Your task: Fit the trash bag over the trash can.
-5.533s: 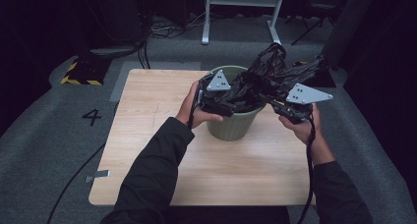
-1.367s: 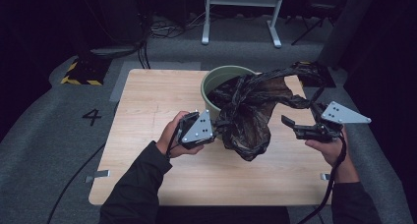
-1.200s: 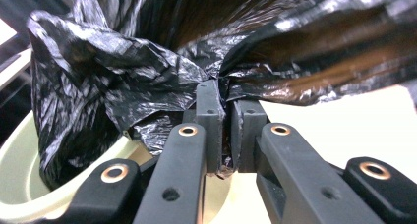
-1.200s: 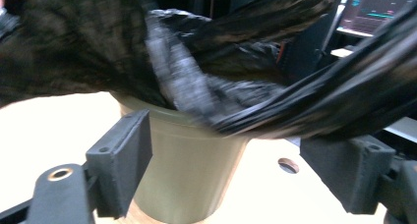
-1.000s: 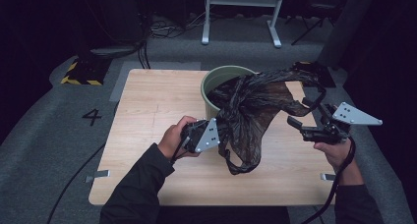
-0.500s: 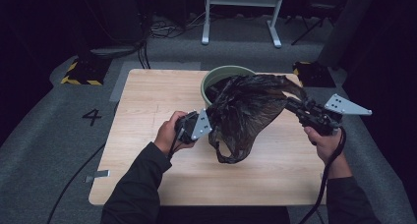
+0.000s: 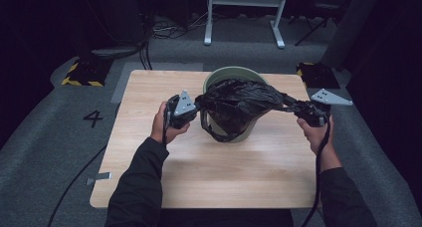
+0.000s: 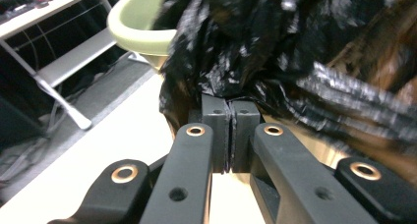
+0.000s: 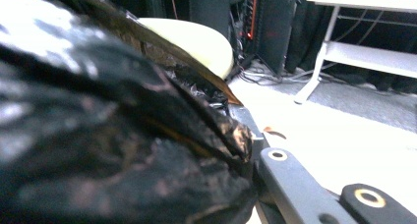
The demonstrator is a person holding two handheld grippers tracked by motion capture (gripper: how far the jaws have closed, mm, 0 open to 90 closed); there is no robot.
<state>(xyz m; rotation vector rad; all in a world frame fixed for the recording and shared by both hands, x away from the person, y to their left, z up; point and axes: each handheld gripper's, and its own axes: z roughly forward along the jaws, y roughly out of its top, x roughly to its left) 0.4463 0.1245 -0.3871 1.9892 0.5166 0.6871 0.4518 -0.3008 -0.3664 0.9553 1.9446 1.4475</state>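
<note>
The person holds a black plastic bag [image 7: 238, 103] stretched over the pale green bin [image 7: 234, 76] that stands at the far middle of the desk [image 7: 149, 162]. The left gripper [image 7: 195, 105] has its jaws closed on the bag's left edge; in the left gripper view the two pads meet with thin film pinched between them. The right gripper [image 7: 291, 107] clamps the bag's right edge, its jaws having just closed on the film, which bunches over them in the right gripper view. Part of the bag droops down the bin's near wall.

The step in hand looks like fitting the bag as a liner. To do it well, both grippers should keep the mouth taut and level, so the opening clears the rim on both sides at once. Lowering the edges evenly outside the rim matters; pulling harder on one side could tip the light bin or tear the thin film. The drooping near fold likely needs lifting clear first.
</note>
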